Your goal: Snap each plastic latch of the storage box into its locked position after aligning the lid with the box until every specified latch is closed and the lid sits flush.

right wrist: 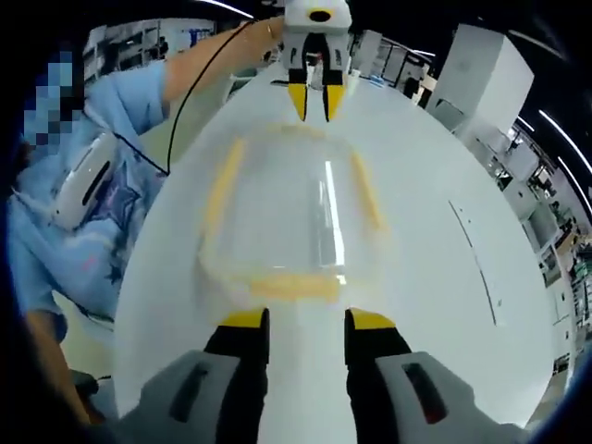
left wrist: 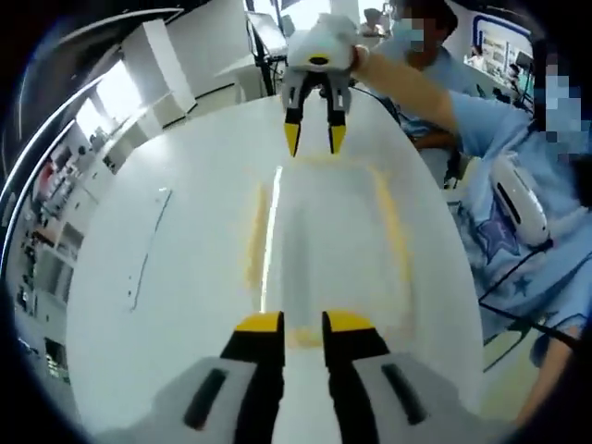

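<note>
A clear plastic storage box (left wrist: 319, 240) with its lid on lies lengthwise on the white table (left wrist: 166, 305). Blurred yellow latches run along its long sides (left wrist: 257, 231) (left wrist: 393, 227). My left gripper (left wrist: 303, 324) stands open at the box's near end, where a yellow end latch (left wrist: 305, 339) shows low between its jaws. My right gripper (left wrist: 314, 139) hangs open over the far end. In the right gripper view the same box (right wrist: 287, 217) lies ahead of my open right gripper (right wrist: 306, 321), whose jaws stand just short of the yellow end latch (right wrist: 282, 287). The left gripper (right wrist: 314, 102) faces it from beyond.
A person in a blue shirt (left wrist: 518, 185) stands close along one side of the table, with a sleeve (right wrist: 120, 194) near its edge. A cable (right wrist: 199, 83) runs to the far gripper. White cabinets (left wrist: 157, 65) and shelves (right wrist: 546, 222) stand beyond the table.
</note>
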The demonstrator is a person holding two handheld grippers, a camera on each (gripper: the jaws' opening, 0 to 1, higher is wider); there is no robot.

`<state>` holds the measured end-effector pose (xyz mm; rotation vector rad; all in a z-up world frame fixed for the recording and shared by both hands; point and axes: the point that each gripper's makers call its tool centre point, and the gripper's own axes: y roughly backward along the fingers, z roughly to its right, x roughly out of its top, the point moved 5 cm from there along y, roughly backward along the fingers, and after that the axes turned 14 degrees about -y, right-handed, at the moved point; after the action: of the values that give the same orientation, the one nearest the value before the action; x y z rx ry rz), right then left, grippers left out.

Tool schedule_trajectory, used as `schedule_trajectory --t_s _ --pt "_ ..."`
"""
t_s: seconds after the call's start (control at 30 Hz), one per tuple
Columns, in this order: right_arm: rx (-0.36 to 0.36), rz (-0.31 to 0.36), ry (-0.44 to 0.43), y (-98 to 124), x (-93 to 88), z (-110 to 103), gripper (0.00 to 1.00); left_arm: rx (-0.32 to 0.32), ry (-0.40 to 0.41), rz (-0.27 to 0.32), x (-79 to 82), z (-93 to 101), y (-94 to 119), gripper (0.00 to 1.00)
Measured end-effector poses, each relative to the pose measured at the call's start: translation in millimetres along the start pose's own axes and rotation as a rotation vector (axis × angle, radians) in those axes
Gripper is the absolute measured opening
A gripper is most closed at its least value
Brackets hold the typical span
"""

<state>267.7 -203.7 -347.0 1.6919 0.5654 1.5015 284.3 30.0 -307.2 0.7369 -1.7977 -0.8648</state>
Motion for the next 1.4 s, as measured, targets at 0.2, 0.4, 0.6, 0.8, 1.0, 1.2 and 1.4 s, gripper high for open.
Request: schedule_trajectory --t_s 0.2,0.4,0.6,0.8,1.0,1.2,1.4 --pt "-0.008 0.022 0.023 -1.4 1.7 -0.7 0.26 -0.061 -0.078 -0.042 34.7 -3.9 -28.5 0.08" --pt "-0.005 0.063 0.030 -1.1 0.8 -2.8 0.24 -0.137 -0.100 -0.141 48.7 -0.9 -49.3 0.05" --pt "-0.007 0.108 0.039 0.8 -2.9 -2.4 0.22 -0.187 -0.076 -0.217 55.1 1.1 -59.7 0.04" --pt "-0.014 0.207 0.035 4.2 -0.6 -0.9 0.16 -0.216 -0.046 -0.325 59.2 1.4 -64.9 0.04" --pt "0.009 0.280 0.022 -4.0 -5.6 -1.6 0.09 -0.228 -0.030 -0.370 59.5 0.3 -67.0 0.03" --pt "0.035 0.358 -0.003 -8.6 -13.4 -0.6 0.04 -0.230 0.022 -0.350 57.3 -4.2 -65.7 0.03" --pt "0.042 0.456 -0.011 -9.6 -18.1 -1.2 0.00 -0.220 0.031 -0.337 57.2 -4.5 -66.3 0.03"
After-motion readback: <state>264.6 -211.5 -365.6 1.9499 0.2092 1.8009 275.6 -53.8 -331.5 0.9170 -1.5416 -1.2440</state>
